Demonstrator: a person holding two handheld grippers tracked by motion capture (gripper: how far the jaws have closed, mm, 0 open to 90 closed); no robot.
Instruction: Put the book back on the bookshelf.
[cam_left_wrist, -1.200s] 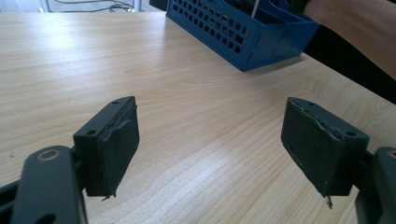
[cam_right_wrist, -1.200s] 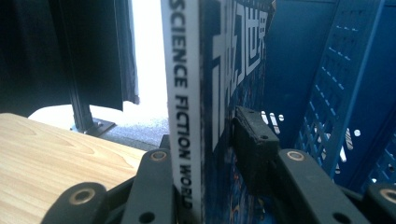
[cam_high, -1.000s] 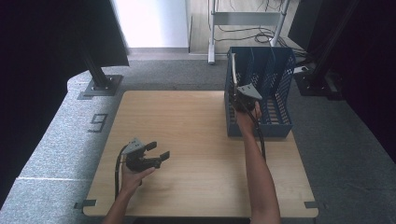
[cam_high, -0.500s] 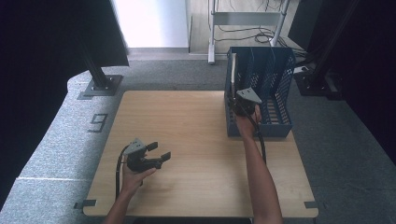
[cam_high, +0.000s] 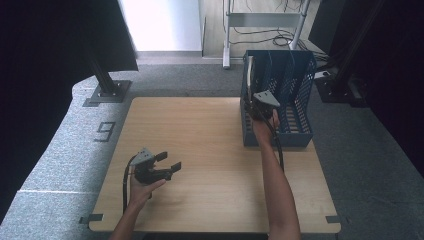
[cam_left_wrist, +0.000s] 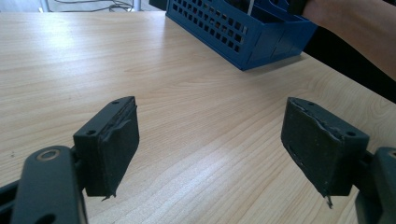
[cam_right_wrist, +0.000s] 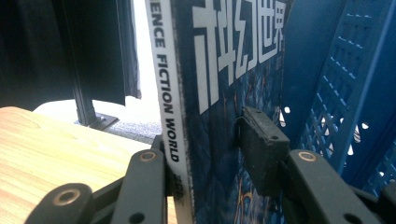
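science fiction magazine (cam_right_wrist: 219, 93): upright in blue file rack (cam_high: 295, 90), 12 o'clock of right tool (cam_right_wrist: 210, 154), clamped at spine; left tool (cam_high: 167, 162) wide, idle on counter (cam_high: 200, 140).

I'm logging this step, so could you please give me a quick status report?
Right tongs around the magazine, which stands upright in the blue file rack. Left tongs open and empty above the table. Nothing in the way.
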